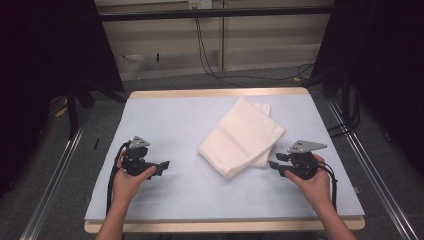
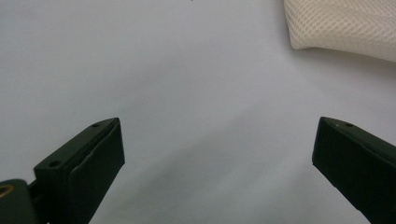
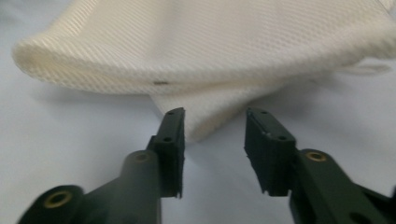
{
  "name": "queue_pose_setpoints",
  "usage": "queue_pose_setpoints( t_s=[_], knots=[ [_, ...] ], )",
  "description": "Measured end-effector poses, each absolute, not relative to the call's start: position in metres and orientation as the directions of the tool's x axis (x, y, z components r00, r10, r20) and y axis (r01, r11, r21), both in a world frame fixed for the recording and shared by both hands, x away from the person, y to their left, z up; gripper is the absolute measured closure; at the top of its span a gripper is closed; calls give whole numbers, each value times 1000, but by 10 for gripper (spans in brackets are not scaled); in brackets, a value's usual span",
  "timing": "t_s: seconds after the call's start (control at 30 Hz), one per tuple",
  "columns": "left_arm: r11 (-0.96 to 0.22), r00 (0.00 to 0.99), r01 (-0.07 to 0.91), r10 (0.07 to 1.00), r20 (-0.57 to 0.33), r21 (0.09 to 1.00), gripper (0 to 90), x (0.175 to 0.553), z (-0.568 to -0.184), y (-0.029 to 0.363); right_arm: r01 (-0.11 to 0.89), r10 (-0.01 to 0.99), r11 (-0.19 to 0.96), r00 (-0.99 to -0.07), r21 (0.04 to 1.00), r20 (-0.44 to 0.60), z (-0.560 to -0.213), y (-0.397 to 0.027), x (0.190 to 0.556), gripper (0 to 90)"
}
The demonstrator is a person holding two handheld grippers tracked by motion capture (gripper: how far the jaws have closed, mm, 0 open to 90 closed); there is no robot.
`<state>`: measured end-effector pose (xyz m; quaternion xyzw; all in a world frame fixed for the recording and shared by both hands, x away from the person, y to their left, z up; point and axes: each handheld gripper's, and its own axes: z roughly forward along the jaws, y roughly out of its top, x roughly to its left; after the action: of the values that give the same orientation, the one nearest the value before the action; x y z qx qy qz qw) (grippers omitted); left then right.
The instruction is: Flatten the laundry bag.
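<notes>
A: Where is the towel (image 1: 243, 136) right now?

B: Folded, lying on the pale sheet (image 1: 175, 120) that covers the table, a little right of the middle and turned at a slant. Its near corner points toward the right gripper (image 1: 272, 165), which sits just beside it. In the right gripper view that corner (image 3: 205, 119) lies between the jaws and a bit ahead of their tips.

A: And the jaws themselves?

B: The right pair is part open, a moderate gap, with nothing in it. The left gripper (image 1: 166, 164) is spread wide in its own view and empty too, over bare sheet, with only a corner of the towel (image 2: 345, 28) at the top right, well apart from it.

A: So what could go wrong from here?

B: My guess is the right gripper is lining up to pinch that corner. The towel is in several layers (you can see a lower flap poking out under the rolled fold), so closing now might catch only one layer, and the fold would fall open when lifted. Coming in too low could also nip the sheet along with the cloth and drag it.

A: And the left side?

B: It's far off. If the right pulls alone, the towel may just slide or bunch.
</notes>
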<state>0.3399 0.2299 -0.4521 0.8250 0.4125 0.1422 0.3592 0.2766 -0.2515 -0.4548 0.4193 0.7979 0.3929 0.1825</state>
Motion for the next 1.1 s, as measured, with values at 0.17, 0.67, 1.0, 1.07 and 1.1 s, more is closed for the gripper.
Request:
queue_pose_setpoints(
  t_s=[0.17, 0.67, 1.0, 1.07, 1.1],
  knots=[
    [-397, 620, 577, 782, -66, 713, 25, 340, -452, 229, 517, 766, 363, -639, 775, 67, -450, -233, 285, 700],
    [-382, 613, 585, 786, -82, 716, 29, 340, -455, 227, 601, 792, 389, -606, 698, 80, -474, -210, 313, 555],
    [-390, 620, 577, 781, -74, 717, 32, 340, -455, 229, 578, 825, 361, -564, 731, 39, -467, -204, 314, 403],
    [-401, 627, 577, 776, -72, 711, 32, 340, -454, 229, 599, 825, 360, -562, 715, 55, -473, -203, 319, 400],
    [-403, 628, 575, 776, -67, 712, 32, 340, -454, 229, 597, 821, 368, -568, 713, 52, -474, -202, 320, 406]
  ],
)
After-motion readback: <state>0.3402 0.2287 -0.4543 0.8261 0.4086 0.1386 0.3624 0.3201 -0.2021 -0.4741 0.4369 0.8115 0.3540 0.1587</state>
